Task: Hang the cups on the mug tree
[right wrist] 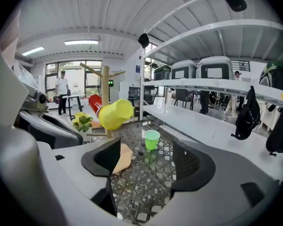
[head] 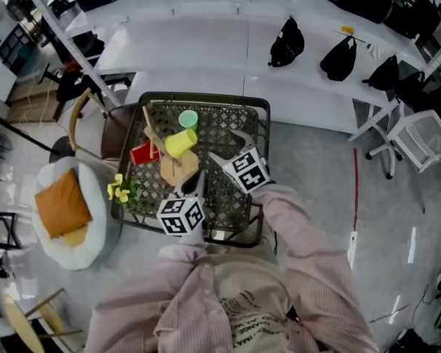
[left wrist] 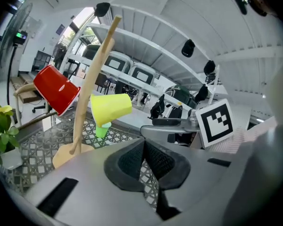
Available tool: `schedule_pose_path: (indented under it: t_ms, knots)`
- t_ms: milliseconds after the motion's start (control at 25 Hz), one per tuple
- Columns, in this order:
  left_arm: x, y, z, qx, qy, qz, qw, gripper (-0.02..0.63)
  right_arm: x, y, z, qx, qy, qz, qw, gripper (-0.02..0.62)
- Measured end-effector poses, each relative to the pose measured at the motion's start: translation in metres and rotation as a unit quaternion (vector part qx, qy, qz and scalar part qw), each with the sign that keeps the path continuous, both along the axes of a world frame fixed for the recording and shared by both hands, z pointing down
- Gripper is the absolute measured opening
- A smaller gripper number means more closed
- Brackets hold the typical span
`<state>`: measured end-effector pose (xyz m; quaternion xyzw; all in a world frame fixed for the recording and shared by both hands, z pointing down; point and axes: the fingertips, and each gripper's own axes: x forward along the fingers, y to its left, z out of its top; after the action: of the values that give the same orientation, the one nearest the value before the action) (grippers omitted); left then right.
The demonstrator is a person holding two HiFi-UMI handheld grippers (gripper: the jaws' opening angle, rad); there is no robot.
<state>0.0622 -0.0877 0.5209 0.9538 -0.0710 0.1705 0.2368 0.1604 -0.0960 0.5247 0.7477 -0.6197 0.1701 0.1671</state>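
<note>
- Black metal mesh table (head: 231,127) seen from above, with a person in a pink striped shirt standing at its near edge.
- Wooden mug tree (head: 178,169) stands left of the table's middle on a flat rounded base, its pole leaning a little.
- Yellow cup (head: 180,143) hangs on a branch of the tree, tipped almost onto its side.
- Red cup (head: 143,154) hangs tilted on the tree's left side, apart from the yellow one.
- Green cup (head: 188,119) is not on the tree. It stands upright on the mesh near the table's far edge, beyond the tree.
- Left gripper (left wrist: 144,147) hovers by the near edge, just short of the tree's base. Its dark pads are pressed together with nothing between them.
- Right gripper (right wrist: 146,161) hangs over the table's right half with its jaws spread wide and empty. The green cup shows past the gap, well apart from the pads.
- Yellow flowers (head: 120,189) sit in a small pot at the table's left edge, near the near-left corner.
</note>
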Motion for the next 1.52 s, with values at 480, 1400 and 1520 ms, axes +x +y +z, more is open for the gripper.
schedule_pose_path:
  t_ms: [480,1400,1520]
  knots:
    - [0.035,-0.006,0.036,-0.022,-0.022,-0.172,0.9846,-0.002,0.041,-0.048,0.059,-0.021,-0.051,-0.116,0.992,0.318]
    - [0.030,-0.032,0.077,-0.021,-0.044,-0.364,0.9300,-0.002,0.059,-0.147,0.160,-0.054,-0.085,-0.204,0.974,0.318]
    - [0.031,-0.033,0.081,-0.022,-0.045,-0.373,0.9265,-0.002,0.059,-0.159,0.165,-0.050,-0.081,-0.210,0.973,0.318]
